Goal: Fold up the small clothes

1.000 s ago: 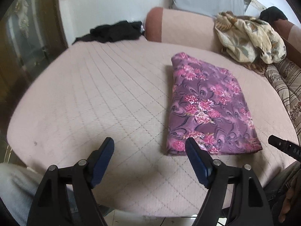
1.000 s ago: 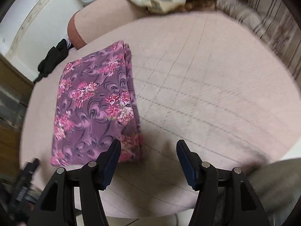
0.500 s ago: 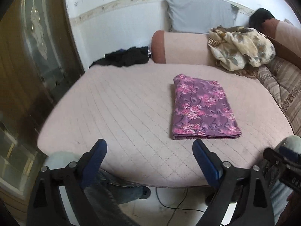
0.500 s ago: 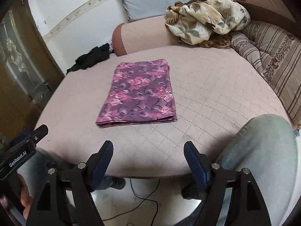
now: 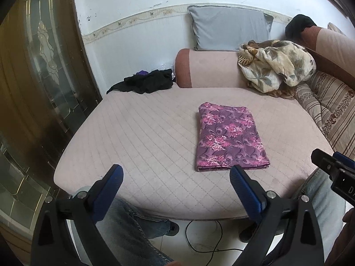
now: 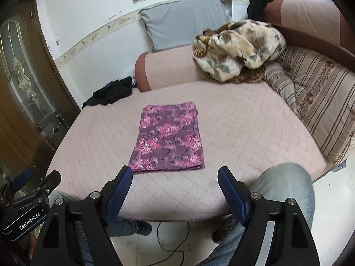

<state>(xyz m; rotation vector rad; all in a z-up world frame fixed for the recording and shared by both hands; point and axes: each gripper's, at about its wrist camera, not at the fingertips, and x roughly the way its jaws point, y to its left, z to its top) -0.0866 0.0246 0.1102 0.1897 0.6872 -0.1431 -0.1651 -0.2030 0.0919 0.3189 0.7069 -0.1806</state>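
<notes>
One purple floral cloth [image 5: 229,136] lies flat, folded into a neat rectangle.

"GenRobot.AI" on the left claw [image 6: 31,190]; right claw's lettering apparently cut off.

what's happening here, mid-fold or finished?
Looks finished. A seated person holds a gripper in each hand; the left gripper and right gripper are both open, empty, and held off the near edge of the bed. The purple floral cloth lies folded flat in a neat rectangle on the bed, with nothing touching it.
</notes>
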